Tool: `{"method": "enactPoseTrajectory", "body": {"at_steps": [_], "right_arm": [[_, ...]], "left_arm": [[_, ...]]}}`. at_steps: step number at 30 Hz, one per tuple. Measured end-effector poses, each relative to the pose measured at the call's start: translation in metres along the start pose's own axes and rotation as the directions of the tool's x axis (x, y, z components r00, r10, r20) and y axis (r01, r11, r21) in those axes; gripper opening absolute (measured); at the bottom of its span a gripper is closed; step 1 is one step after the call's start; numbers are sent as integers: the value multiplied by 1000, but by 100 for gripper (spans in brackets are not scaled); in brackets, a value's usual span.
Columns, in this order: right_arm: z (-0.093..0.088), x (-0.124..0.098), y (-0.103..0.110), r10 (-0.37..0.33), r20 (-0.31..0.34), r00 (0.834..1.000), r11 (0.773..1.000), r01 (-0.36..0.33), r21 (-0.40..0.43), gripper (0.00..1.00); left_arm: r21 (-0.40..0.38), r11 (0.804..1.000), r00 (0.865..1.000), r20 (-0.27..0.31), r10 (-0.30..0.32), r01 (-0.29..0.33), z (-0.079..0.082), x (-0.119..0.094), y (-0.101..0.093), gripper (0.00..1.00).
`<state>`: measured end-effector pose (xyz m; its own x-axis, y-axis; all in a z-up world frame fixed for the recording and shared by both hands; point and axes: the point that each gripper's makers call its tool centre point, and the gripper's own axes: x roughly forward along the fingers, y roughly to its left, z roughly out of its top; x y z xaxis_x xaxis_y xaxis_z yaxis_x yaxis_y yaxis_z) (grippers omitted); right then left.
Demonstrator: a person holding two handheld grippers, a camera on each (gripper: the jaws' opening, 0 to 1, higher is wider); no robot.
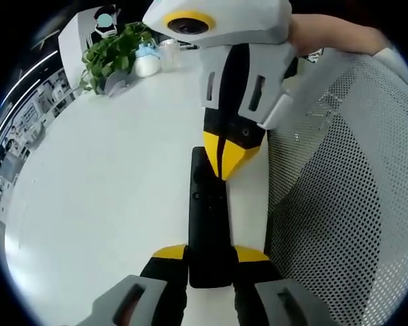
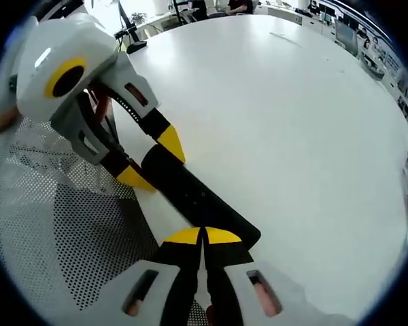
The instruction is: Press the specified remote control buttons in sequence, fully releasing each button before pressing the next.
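left gripper (image 1: pixel 209 255): grey plastic shell, black jaws tipped yellow, red-lined slots | right gripper (image 2: pixel 202 236): matching grey shell, black jaws, yellow pointed tips, dark seam between them, slots behind the tips

An office: white table (image 2: pixel 292 109), mesh chair (image 1: pixel 340 197), distant desks with monitors (image 2: pixel 345 32).

Black remote control (image 1: pixel 208 224): long slim bar, matte, lying flat on the white table (image 1: pixel 109 176), button face up. Buttons barely readable (small marks near the upper middle of the body, too tiny to tell which). In the left gripper view it runs straight away from the camera, near end sitting between two yellow jaw tips, right by the table edge. In the right gripper view the remote (image 2: pixel 190 197) lies diagonally.
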<state>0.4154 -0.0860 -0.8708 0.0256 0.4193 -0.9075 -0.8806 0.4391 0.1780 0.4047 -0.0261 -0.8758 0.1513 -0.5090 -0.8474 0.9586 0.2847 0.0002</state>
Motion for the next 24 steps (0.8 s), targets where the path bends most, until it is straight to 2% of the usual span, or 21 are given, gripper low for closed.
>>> {"method": "enactPoseTrajectory", "body": {"at_steps": [8,15,24], "right_arm": [[2,-1,-2,-9,4,1000,1000,9,-18,0],[15,-5,-10,-68,73,995,996,72,-51,0],[13,-3,-8,-68,56,996,995,72,-68,0]], "left_arm": [[14,1000,1000,-3,-4,5,1,0,0,25],[26,1000,1000,2,-12,11,2,1,-2,24],[30,999,1000,4,-15,14,3,1,-2,24]]}}
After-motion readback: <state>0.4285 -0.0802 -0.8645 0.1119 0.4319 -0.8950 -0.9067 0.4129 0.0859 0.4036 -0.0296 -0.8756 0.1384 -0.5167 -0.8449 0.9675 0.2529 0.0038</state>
